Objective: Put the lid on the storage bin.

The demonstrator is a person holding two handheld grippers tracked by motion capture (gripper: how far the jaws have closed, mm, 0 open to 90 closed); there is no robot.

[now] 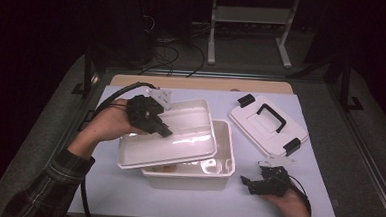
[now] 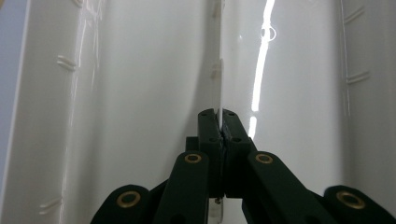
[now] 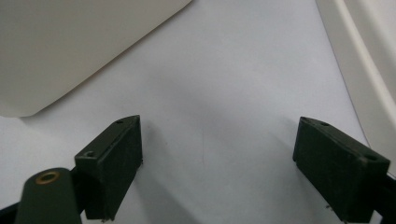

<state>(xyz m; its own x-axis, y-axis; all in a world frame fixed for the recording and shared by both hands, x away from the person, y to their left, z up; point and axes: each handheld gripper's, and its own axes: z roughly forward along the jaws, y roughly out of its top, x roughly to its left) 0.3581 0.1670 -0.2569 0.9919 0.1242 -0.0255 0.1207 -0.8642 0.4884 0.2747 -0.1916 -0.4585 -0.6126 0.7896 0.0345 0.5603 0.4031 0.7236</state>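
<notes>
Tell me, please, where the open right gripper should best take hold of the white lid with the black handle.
Probably the black handle: it stands raised above the flat lid, so the open right gripper could come from above and close across its bar.

Tray (image 1: 174, 137) lies tilted on top of the box (image 1: 218, 170), covering its left and middle. Lid (image 1: 268, 125) lies on the table (image 1: 126, 195) right of and behind the box. Right gripper (image 1: 249, 182) on table just right of the box's front corner.
</notes>
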